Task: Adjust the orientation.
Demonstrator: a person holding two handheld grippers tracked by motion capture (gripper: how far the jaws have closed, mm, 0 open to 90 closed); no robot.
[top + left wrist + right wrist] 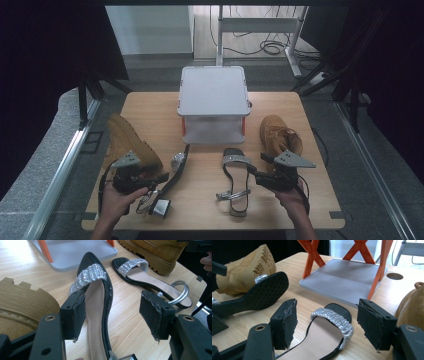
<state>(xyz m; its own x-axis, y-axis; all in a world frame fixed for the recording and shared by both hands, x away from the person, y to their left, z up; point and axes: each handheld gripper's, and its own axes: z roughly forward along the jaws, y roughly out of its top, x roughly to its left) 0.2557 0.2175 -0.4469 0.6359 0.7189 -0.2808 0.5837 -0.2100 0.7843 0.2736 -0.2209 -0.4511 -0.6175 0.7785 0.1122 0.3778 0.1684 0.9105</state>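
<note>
Both grippers stand released, nothing between the pads. The left gripper (159, 179) hovers over the left sandal (98, 302) near the desk's (300, 107) front edge; the right gripper (254, 172) hovers over the right sandal (324, 337), flat at the front middle. I judge each sandal light, with a thin stiff sole, best pinched across the edges behind the rhinestone strap (334, 320). The right gripper view shows the left sandal tilted, its patterned underside (265, 291) raised, leaning near the left boot (127, 140); from the high view this is hard to see.

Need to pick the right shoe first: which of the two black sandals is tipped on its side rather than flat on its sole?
The left sandal, beside the left gripper: it rests on its edge. The right sandal lies flat, footbed up.
</note>
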